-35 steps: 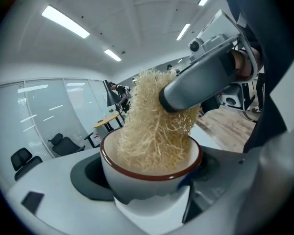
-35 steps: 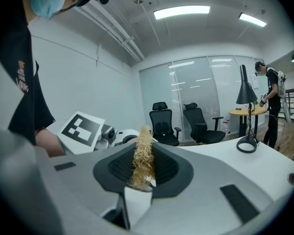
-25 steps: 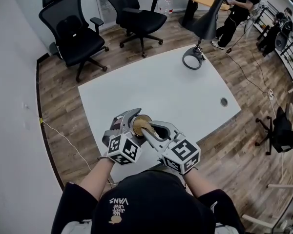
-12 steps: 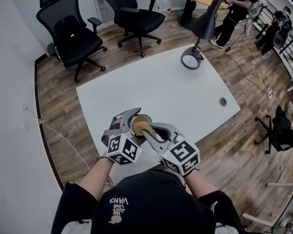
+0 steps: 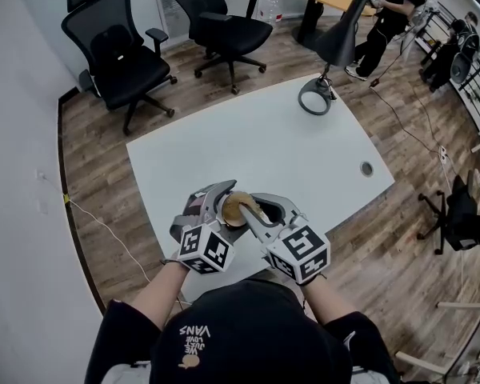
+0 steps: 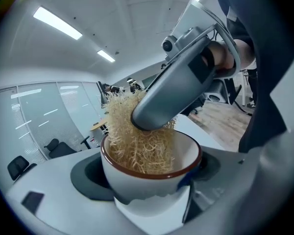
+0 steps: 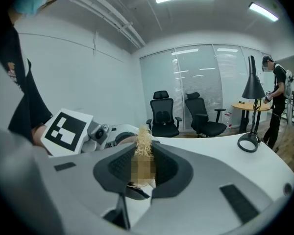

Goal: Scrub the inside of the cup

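Observation:
A white cup with a brown rim (image 6: 152,173) sits tilted between the jaws of my left gripper (image 6: 152,182), which is shut on it. In the head view the cup (image 5: 234,208) is held above the near edge of the white table (image 5: 264,146), with the left gripper (image 5: 222,206) on its left. My right gripper (image 5: 252,212) is shut on a straw-coloured fibre scrubber (image 6: 137,138). The scrubber is pushed down inside the cup, and its tuft (image 7: 144,143) sticks out between the right gripper (image 7: 143,173) jaws. The cup's bottom is hidden.
A black desk lamp (image 5: 330,50) stands at the table's far right corner, and a cable hole (image 5: 366,167) is near the right edge. Two black office chairs (image 5: 120,50) (image 5: 220,22) stand beyond the table. A person (image 5: 388,14) stands by a round table at the back.
Both grippers and the cup have shifted slightly to the right. The right gripper's jaw now covers more of the cup's mouth, with the scrubber lower inside.

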Demonstrator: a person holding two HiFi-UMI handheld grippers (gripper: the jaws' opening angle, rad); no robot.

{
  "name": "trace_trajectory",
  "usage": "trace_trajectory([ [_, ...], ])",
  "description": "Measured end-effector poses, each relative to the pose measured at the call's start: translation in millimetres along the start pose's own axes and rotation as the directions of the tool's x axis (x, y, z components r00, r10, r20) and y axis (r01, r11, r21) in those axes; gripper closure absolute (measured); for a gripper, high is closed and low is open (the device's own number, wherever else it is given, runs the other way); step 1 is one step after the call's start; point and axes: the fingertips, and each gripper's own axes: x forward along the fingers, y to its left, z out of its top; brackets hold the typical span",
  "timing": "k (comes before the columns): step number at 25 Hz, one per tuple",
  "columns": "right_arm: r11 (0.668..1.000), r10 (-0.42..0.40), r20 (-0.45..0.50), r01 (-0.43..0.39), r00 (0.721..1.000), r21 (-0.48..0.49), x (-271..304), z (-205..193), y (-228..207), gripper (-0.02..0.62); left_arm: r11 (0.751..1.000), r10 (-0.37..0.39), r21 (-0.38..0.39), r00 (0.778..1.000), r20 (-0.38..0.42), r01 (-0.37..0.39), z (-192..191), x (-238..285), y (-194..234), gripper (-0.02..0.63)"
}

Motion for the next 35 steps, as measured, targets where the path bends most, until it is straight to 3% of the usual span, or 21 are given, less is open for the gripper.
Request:
trace_trajectory([
  [4,1.0,0.014,-0.052,-0.016,0.999,-0.024,-2,-12,11,0.515,1.0,0.008,0.006,1.0,-0.009,-0.008,-2,1,5,0.183],
  [10,0.994,0.105,-0.003,-0.105,0.994,0.037,3,-3,27,0.515,1.0,-0.001,-0.02,1.0,-0.006,0.0,-3,3,3,0.183],
  [16,1.0,0.012,-0.002,-0.012,1.0,0.018,-1,3,-2,0.515,1.0,-0.01,-0.007,1.0,0.01,0.01,5,3,-4,0.183],
  [22,1.0,-0.006,-0.064,0.007,0.998,0.01,-6,-16,0,0.515,1.0,-0.012,-0.002,1.0,-0.002,0.012,-1,8,-1,0.183],
  [29,0.988,0.099,-0.018,-0.096,0.995,0.124,2,-12,14,0.515,0.998,-0.024,-0.066,1.0,0.01,0.025,-6,16,1,0.183],
  [35,0.955,0.036,0.111,-0.067,0.993,0.289,-6,-13,-11,0.515,0.978,-0.011,-0.209,0.998,0.062,0.024,-10,26,1,0.183],
])
